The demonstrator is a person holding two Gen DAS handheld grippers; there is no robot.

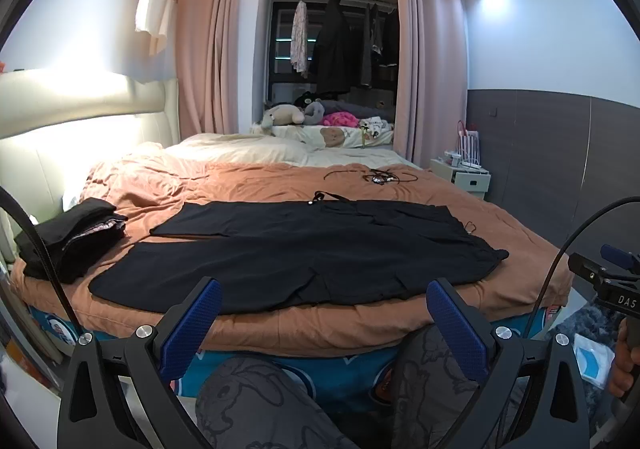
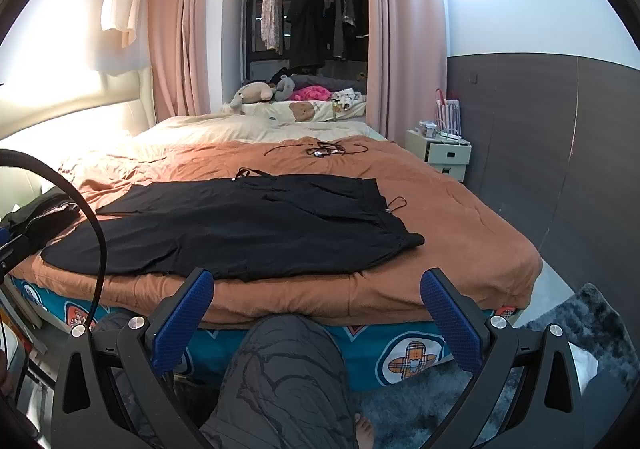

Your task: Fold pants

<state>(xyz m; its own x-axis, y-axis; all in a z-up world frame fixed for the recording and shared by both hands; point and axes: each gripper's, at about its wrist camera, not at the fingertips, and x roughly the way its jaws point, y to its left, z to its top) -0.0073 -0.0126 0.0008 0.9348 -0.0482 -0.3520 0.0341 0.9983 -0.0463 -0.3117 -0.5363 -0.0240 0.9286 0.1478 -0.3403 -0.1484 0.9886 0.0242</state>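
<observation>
Both claws are hanging low at the bed's near edge, over the person's patterned grey knees (image 2: 280, 377). The left gripper (image 1: 324, 313) is gaping wide, blue fingers (image 1: 192, 325) spread far apart, nothing between them. The right gripper (image 2: 318, 303) is doing the same: jaws spread wide and gripping nothing.

Just ahead of both, past the rolled edge of the orange duvet (image 1: 320, 325), the black pants (image 1: 296, 249) are lying spread flat across the bed, untouched. From the left claw they are sitting dead ahead, waistband out to the right, legs running off to the left. From the right claw the pants (image 2: 240, 229) are stretching ahead and leftward, the waistband corner nearest its right finger.

Further left, a stack of dark folded clothes (image 1: 68, 237) is sitting. Beyond the pants, black cords (image 2: 320, 149) are trailing on the duvet, and far back soft toys (image 1: 296, 115) are piled.
</observation>
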